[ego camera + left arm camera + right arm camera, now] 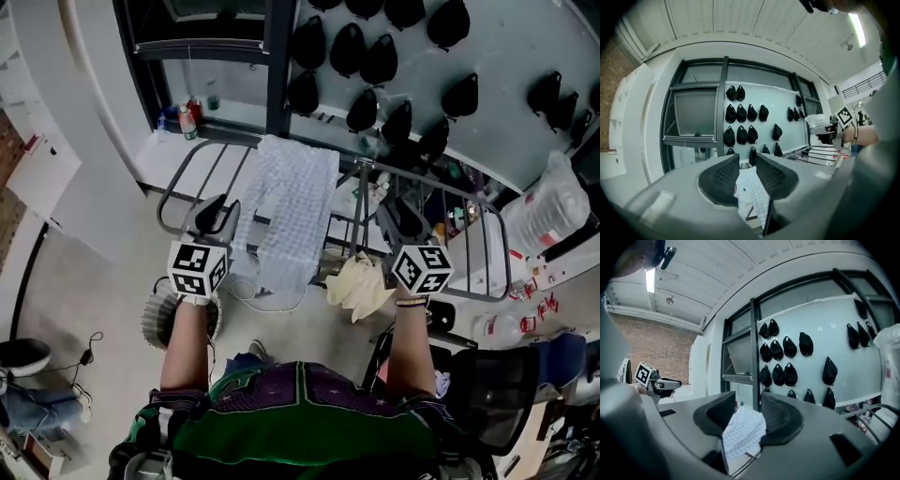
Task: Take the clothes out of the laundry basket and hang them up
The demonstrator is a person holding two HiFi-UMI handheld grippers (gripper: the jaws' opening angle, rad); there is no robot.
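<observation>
A white checked garment (291,206) lies draped over the grey drying rack (174,192). My left gripper (217,214) hovers just beside the garment's left edge, and its jaws stand apart. In the left gripper view the cloth (752,192) shows beyond the gap of that gripper (748,159), with nothing pinched at the tips. My right gripper (410,223) hangs over the rack to the right of the garment, clear of it. Its jaws (748,399) are open too, with the cloth (740,432) seen past them. The round laundry basket (155,319) stands on the floor under my left forearm.
A cream cloth (359,286) hangs off the rack near my right wrist. Several black caps (375,61) hang on the pale wall behind. Small bottles (187,117) stand on the sill at the back left. A clear plastic bag (553,211) and a dark chair (487,394) crowd the right side.
</observation>
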